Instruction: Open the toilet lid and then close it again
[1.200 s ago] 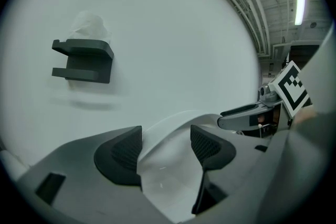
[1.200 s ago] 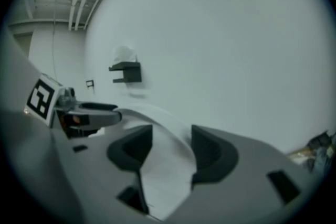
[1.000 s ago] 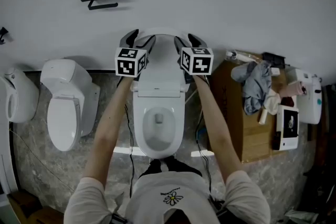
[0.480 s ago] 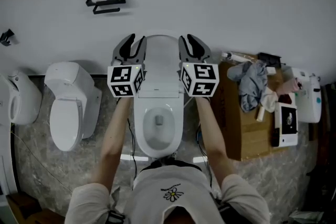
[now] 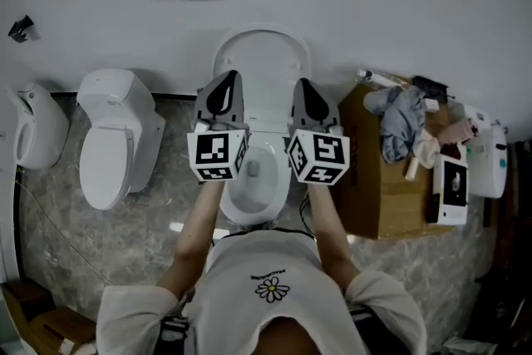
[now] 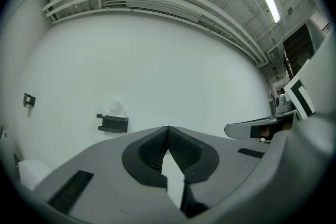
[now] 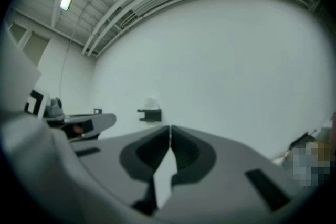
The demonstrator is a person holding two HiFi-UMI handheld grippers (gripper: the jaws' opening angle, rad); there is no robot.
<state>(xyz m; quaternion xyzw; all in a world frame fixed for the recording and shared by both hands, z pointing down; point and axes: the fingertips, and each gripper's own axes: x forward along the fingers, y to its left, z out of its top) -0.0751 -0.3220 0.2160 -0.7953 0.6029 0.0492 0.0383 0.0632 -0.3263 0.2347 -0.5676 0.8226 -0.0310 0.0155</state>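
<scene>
- The toilet lid [image 5: 262,62] stands raised against the wall at the upper centre of the head view, above the open bowl [image 5: 249,179].
- The left gripper [image 5: 226,86] and right gripper [image 5: 304,89] hang in front of its lower part. Their fingers have just been closing and now meet, with nothing between them.
- The lid looks like stiff, smooth, fairly light plastic on a hinge. Its top rim seems the best hold, and it probably needs easing down.
- No brand or writing is legible. The cubes [image 5: 218,154] carry only square markers.

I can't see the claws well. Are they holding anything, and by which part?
Nothing is held. The left gripper and the right gripper have just closed with nothing between their jaws; the toilet lid stands up, untouched.
</scene>
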